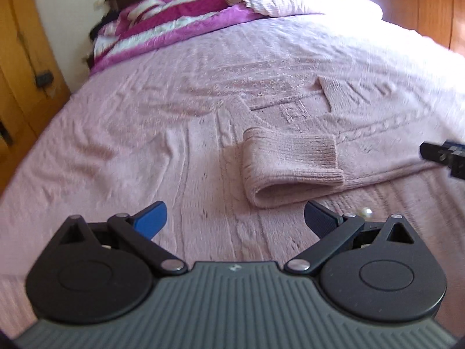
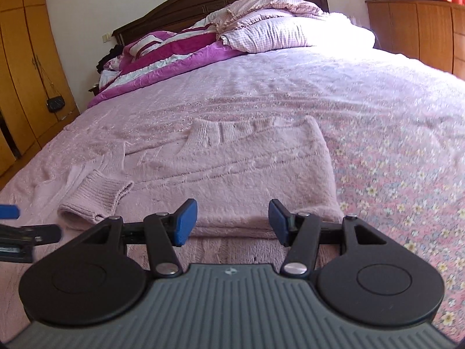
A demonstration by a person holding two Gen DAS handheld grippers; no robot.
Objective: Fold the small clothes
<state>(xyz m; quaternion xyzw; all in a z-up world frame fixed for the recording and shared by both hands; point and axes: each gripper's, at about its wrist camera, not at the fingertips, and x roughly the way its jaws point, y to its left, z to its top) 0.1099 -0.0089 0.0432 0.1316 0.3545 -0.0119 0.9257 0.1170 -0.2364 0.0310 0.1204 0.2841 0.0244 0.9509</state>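
A wide bed (image 2: 290,81) fills both views, covered by a pale pink textured bedspread (image 1: 101,151) with a small floral print showing along its right side in the right wrist view. At the head of the bed a dark wooden headboard (image 2: 203,0) rises behind a heap of bedding: a magenta and white striped blanket (image 2: 162,49) and a checked pink pillow (image 2: 276,35). Wooden wardrobes (image 2: 20,67) stand along the left wall, with a small black bag (image 2: 55,104) hanging on one door.

A pink knitted sweater (image 2: 247,168) lies flat on the bedspread near the foot of the bed, neckline toward the headboard. Its one visible sleeve (image 1: 287,168) is folded across the body, the ribbed cuff lying on top.

The left tongs (image 1: 235,221) are spread wide and hold nothing, hovering just short of the folded sleeve. The right tongs (image 2: 232,221) are likewise parted and empty, poised at the sweater's bottom hem. A small pearl-like bead (image 1: 365,212) sits on the bedspread beside the left tongs' right finger.
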